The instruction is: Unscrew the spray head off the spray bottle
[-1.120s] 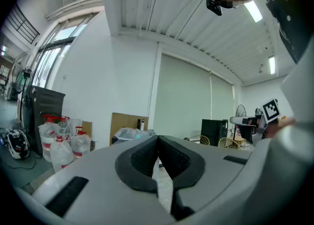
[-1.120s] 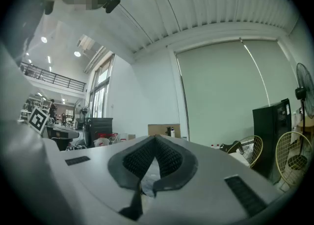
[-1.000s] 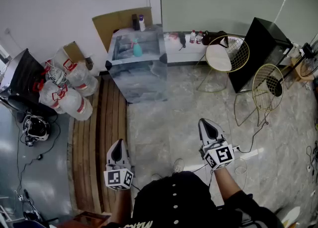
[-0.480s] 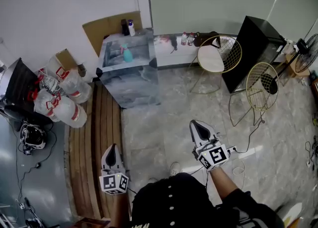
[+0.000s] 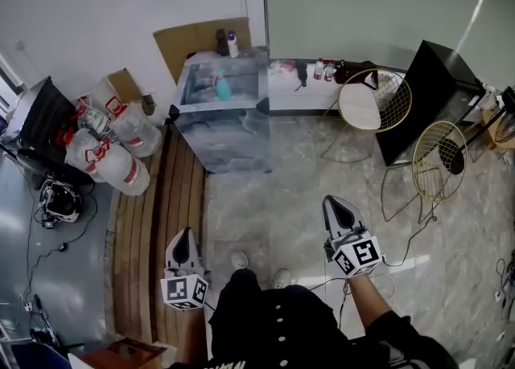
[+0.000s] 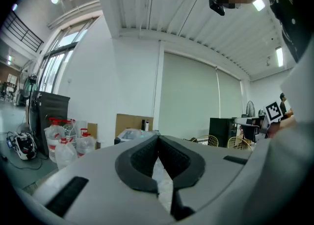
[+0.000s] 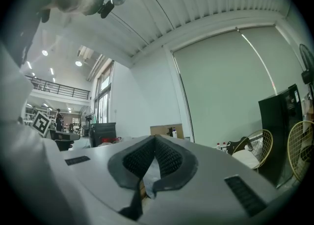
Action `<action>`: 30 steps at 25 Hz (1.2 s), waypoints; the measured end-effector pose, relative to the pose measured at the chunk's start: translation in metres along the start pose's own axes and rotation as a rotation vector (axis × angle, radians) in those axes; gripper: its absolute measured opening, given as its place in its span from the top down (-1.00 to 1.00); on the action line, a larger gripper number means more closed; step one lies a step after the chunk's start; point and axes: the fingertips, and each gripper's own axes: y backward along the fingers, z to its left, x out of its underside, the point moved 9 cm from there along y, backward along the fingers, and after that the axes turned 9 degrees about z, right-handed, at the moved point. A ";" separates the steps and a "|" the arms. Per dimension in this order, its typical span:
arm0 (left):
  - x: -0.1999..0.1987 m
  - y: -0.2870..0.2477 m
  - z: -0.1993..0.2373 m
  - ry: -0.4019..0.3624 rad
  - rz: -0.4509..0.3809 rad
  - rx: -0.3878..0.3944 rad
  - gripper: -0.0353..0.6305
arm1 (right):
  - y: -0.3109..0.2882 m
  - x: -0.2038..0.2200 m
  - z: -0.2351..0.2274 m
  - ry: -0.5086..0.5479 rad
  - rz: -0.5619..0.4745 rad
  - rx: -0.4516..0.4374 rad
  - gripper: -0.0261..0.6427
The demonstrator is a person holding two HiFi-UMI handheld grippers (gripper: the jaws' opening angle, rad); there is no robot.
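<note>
Pale stone floor [image 5: 282, 198] lay before you; the spray bottle [image 5: 221, 84] stood on the table [image 5: 237, 138], upper centre, well apart from you. Your left gripper [image 5: 185, 236] and right gripper [image 5: 334, 205] were closed and empty. The bottle was probably light, slippery plastic: grip the body, turn the collar.

No writing can be read anywhere; the red labels on the water jugs [image 5: 129, 150], left of the counter [image 5: 229, 141], are too small to make out.
</note>
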 end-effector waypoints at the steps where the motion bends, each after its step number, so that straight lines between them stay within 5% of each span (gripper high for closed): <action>1: 0.001 -0.003 0.000 -0.002 0.003 -0.003 0.82 | -0.003 0.002 -0.003 -0.003 0.002 -0.002 0.89; 11: -0.006 -0.074 0.020 0.006 -0.005 0.009 0.82 | -0.061 0.001 -0.027 0.005 0.021 0.019 0.89; 30: -0.083 -0.270 0.131 0.033 -0.028 0.045 0.82 | -0.281 -0.049 -0.066 0.018 0.022 0.052 0.89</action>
